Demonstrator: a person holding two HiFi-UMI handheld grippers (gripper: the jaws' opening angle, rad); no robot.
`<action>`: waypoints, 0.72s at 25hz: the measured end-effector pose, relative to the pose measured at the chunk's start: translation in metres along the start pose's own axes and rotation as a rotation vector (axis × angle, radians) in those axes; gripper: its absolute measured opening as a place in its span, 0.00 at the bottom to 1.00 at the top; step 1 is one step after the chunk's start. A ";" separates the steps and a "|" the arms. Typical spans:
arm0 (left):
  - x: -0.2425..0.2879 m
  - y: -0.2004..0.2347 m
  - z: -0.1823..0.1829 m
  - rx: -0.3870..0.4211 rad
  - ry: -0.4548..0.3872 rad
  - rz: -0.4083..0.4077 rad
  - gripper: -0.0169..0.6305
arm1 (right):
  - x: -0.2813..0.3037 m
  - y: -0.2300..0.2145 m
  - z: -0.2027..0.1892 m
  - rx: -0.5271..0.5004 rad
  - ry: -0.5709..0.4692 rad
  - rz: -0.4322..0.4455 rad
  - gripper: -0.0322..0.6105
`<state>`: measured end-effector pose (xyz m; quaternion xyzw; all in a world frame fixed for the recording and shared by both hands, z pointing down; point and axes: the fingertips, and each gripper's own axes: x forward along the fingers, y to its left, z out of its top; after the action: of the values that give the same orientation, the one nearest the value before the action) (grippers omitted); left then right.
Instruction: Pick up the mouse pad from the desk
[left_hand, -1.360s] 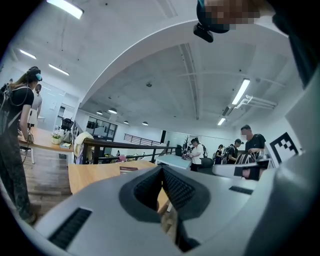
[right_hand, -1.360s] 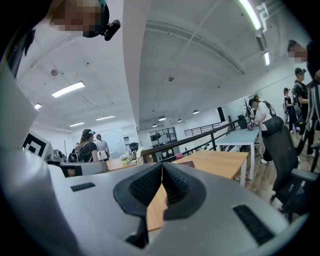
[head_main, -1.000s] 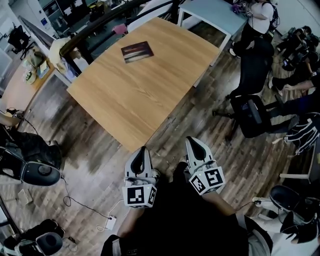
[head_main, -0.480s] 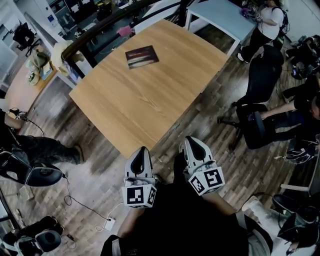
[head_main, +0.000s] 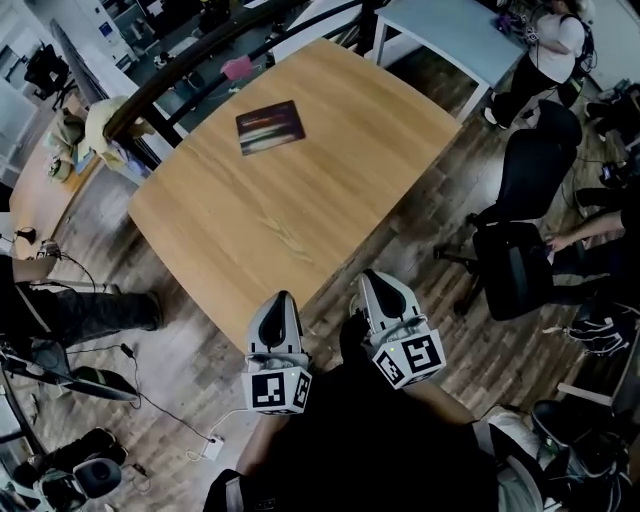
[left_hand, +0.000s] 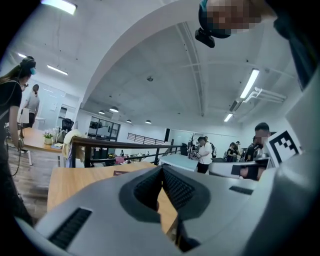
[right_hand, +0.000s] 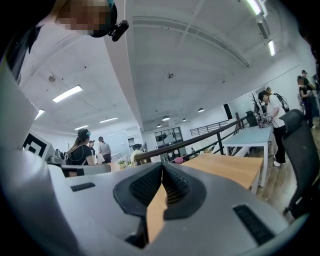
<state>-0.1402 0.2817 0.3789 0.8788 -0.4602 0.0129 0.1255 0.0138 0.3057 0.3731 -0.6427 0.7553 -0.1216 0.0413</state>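
Item, leftmost: the counter (head_main: 300, 210), pale wood with a plain top, its near corner just ahead of both sets of fingers. Item: the mouse pad (head_main: 270, 127), well ahead of the fingers and slightly left of the left pair, lying flat at the far side of the counter and touched by nothing. It is a thin, dark rectangle with reddish-brown tones and a few lighter streaks across its face; no finer detail can be made out. Item: the left gripper (head_main: 279, 298), held low before the body, its fingers (left_hand: 147, 187) pressed together with nothing between them; only counter shows beyond the tips. Item: the right gripper (head_main: 369, 277), just beside the left one, its fingers (right_hand: 145, 185) likewise closed on nothing. Item, rightmost: a black office chair (head_main: 520, 220) on the wood floor (head_main: 420, 280), well off to the right of the fingers. Progress is judged as barely begun: the approach is under way, and the reach across the counter, the opening of the fingers, the grip and the lift are all not yet done. As a flat, thin sheet, the pad is judged likely to need catching at an edge.
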 end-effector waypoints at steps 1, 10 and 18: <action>0.010 -0.005 0.001 0.000 -0.002 0.005 0.06 | 0.004 -0.009 0.003 0.003 0.002 0.006 0.10; 0.098 -0.053 0.013 0.003 -0.018 0.059 0.06 | 0.042 -0.102 0.030 0.007 0.022 0.067 0.10; 0.141 -0.075 0.008 -0.005 0.010 0.098 0.06 | 0.068 -0.153 0.041 0.011 0.036 0.094 0.10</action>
<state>0.0010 0.2074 0.3746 0.8548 -0.5022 0.0223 0.1293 0.1577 0.2115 0.3762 -0.6040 0.7846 -0.1353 0.0367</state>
